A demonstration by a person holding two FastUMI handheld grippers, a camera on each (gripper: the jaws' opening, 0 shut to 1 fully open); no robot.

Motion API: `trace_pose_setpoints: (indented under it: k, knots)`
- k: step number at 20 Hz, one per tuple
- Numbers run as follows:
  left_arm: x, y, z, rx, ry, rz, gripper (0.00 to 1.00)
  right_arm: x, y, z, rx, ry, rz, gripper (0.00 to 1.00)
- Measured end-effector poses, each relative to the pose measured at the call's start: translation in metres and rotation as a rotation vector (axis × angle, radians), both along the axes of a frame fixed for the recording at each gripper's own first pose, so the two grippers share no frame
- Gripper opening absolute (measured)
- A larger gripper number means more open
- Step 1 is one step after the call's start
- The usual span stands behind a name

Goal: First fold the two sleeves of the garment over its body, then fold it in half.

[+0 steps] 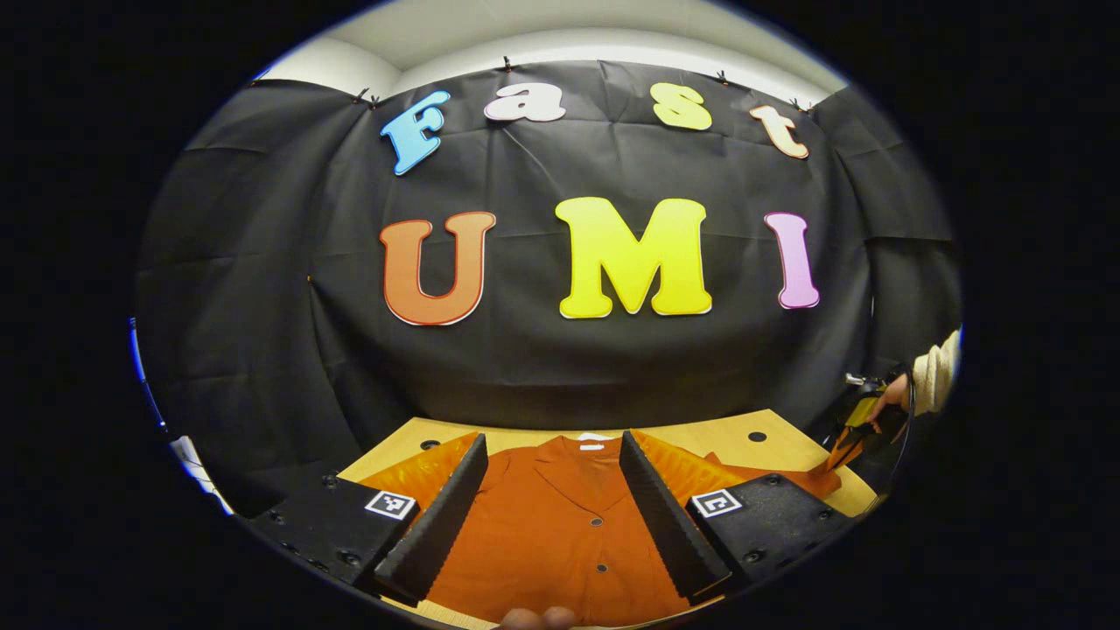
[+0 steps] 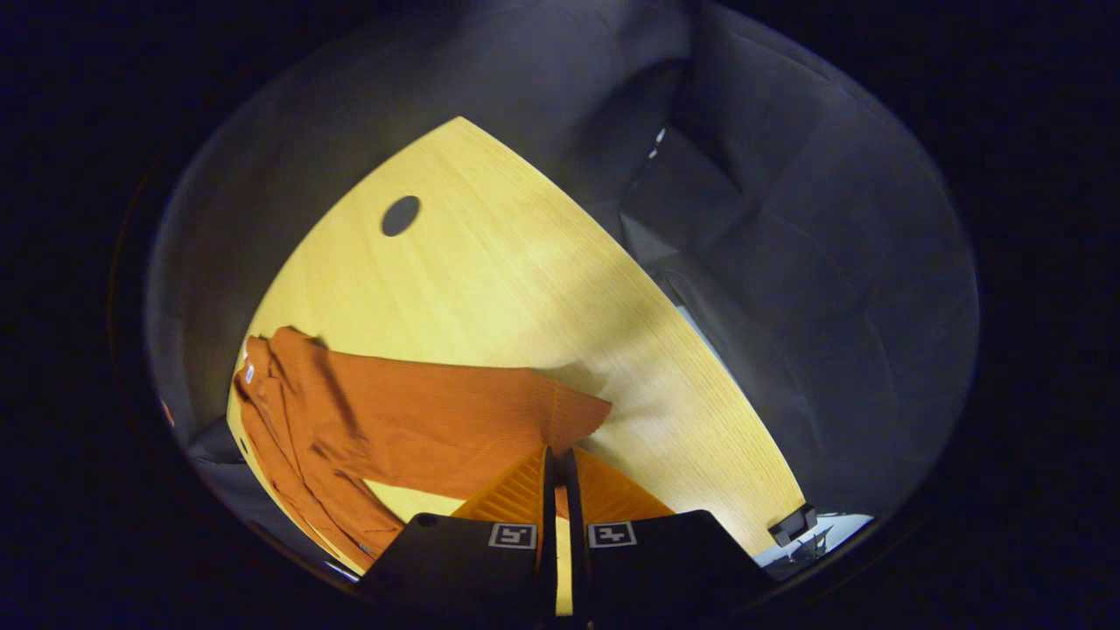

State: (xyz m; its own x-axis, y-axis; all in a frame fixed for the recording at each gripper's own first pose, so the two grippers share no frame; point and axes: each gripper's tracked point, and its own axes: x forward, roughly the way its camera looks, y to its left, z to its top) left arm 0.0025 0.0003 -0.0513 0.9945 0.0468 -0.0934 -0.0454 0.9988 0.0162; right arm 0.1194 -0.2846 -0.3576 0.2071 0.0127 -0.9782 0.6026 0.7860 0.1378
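Observation:
An orange button-up shirt [image 1: 560,534] lies flat on the wooden table [image 1: 700,433], collar toward the far wall. My left gripper [image 1: 553,442] hangs open above the shirt's chest, one finger on each side of the button line, with nothing between them. In the right gripper view one sleeve [image 2: 437,411] stretches out sideways from the shirt's body [image 2: 289,437]. My right gripper [image 2: 557,455] has its fingers almost together at the cuff's lower edge, pinching the sleeve. The left gripper view shows that gripper [image 1: 844,451] far right, at the sleeve end [image 1: 805,479], held by a hand in a pale sleeve.
The table [image 2: 525,262] has a dark round hole [image 2: 400,214] beyond the sleeve, and two holes [image 1: 757,436] near its far edge. Black cloth walls close in behind and to the sides. A person's fingertips [image 1: 534,619] show at the near edge.

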Motion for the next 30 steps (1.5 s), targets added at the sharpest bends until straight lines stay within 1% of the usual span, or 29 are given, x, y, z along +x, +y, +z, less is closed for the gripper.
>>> trace_pose_setpoints:
  k: [3,6,9,10,11,12,13,14,18,21,22,24,25,27,30]
  knots:
    - [0.003,0.012,0.002,-0.009,-0.006,0.005,0.98,0.022,0.037,0.040,0.005,-0.071,0.086,0.06]
    - [0.004,0.027,0.002,-0.014,-0.010,0.013,0.99,0.052,0.092,0.077,0.016,-0.134,0.168,0.06]
    - [0.004,0.044,0.001,-0.023,-0.019,0.025,0.99,0.083,0.157,0.108,0.010,-0.190,0.280,0.07]
    - [0.003,0.052,-0.001,-0.029,-0.013,0.031,0.99,0.091,0.181,0.114,0.010,-0.199,0.323,0.06]
    - [0.002,0.059,-0.003,-0.030,-0.009,0.039,0.99,0.099,0.204,0.120,0.007,-0.207,0.358,0.09]
    - [0.000,0.068,-0.004,-0.030,-0.004,0.050,0.99,0.106,0.230,0.123,0.011,-0.211,0.385,0.05]
    - [-0.001,0.078,-0.006,-0.030,-0.003,0.063,0.99,0.113,0.256,0.126,0.026,-0.210,0.413,0.07]
    - [-0.003,0.088,-0.008,-0.030,-0.003,0.077,0.99,0.118,0.283,0.129,0.042,-0.210,0.444,0.07]
    - [-0.011,0.135,-0.020,-0.015,0.018,0.141,0.99,0.136,0.397,0.128,0.087,-0.231,0.580,0.06]
    - [-0.018,0.169,-0.032,0.007,0.038,0.193,0.98,0.146,0.489,0.126,0.199,-0.236,0.633,0.07]
    - [-0.020,0.178,-0.038,0.005,0.047,0.207,0.98,0.149,0.514,0.119,0.208,-0.229,0.660,0.07]
    - [-0.022,0.191,-0.047,0.001,0.065,0.225,0.99,0.151,0.552,0.099,0.234,-0.204,0.707,0.07]
    - [-0.022,0.197,-0.052,0.001,0.072,0.231,0.99,0.151,0.572,0.086,0.263,-0.187,0.722,0.07]
    - [-0.023,0.206,-0.058,-0.016,0.066,0.236,0.99,0.150,0.601,0.058,0.278,-0.146,0.741,0.07]
    - [-0.026,0.220,-0.075,-0.024,0.090,0.254,0.98,0.154,0.628,0.014,0.276,-0.110,0.712,0.07]
